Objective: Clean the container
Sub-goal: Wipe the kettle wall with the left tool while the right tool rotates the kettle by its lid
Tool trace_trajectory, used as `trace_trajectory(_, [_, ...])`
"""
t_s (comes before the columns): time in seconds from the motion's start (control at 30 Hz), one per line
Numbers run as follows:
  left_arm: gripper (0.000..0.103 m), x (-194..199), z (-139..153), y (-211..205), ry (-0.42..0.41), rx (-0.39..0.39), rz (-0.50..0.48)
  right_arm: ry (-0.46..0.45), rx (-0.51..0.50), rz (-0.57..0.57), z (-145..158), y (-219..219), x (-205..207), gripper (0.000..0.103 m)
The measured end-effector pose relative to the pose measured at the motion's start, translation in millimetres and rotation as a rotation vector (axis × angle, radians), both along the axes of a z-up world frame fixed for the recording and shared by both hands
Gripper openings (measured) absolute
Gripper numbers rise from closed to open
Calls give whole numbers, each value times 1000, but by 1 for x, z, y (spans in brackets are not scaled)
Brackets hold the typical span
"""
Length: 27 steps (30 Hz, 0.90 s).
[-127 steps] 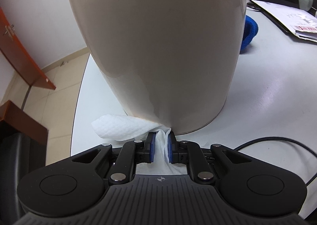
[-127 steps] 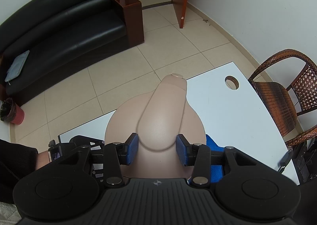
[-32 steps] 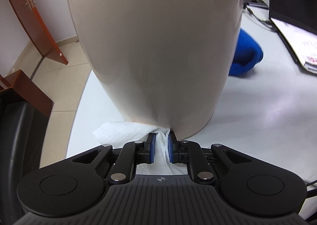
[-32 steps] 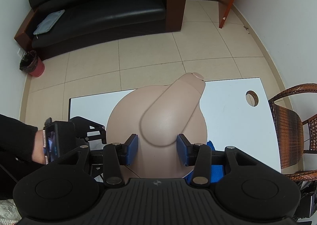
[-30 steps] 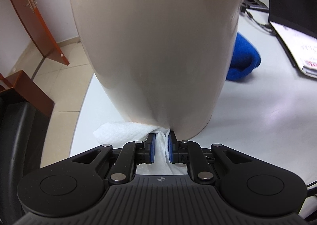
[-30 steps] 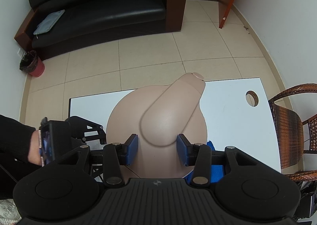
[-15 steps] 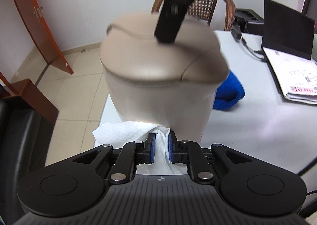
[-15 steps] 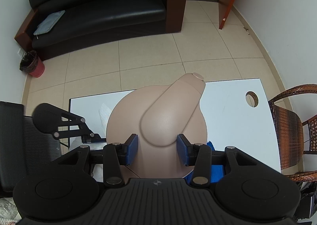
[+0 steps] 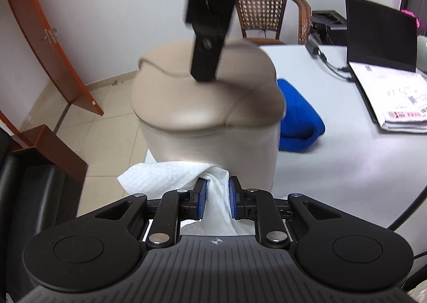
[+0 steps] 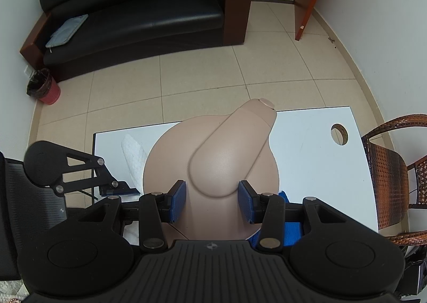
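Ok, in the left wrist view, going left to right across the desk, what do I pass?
White paper towel in the left tongs, whose jaws are opening → beige container → blue cloth → papers.

Beige tile floor (image 10: 202, 84), black sofa (image 10: 138, 1), white walls (image 9: 120, 9), wicker chair (image 10: 392, 177).

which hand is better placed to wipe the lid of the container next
Left. Its tool has the white paper towel between its opening jaws, just below the lid. The right tool is clamped on the lid's handle, steadying the container, with no wipe.
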<state>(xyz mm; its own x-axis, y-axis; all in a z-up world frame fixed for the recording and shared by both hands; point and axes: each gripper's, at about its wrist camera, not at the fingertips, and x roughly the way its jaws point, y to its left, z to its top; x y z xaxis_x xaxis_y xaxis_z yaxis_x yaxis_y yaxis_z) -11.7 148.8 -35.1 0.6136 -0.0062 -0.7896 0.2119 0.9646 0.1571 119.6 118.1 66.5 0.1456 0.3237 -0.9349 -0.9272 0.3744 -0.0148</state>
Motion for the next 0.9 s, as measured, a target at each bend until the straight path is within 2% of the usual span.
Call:
trace_trajectory(0.3, [20,5,-38,0,55,-31,15,0,-1,1,0,0,0,46])
trace_trajectory(0.67, [19,17,-88,4,120,-77,81,1,1,-3,0,-2,0,46])
trace_trajectory(0.9, [19,20,-114,2,135,-47,79,2,2,-7,-1,-3,0,46])
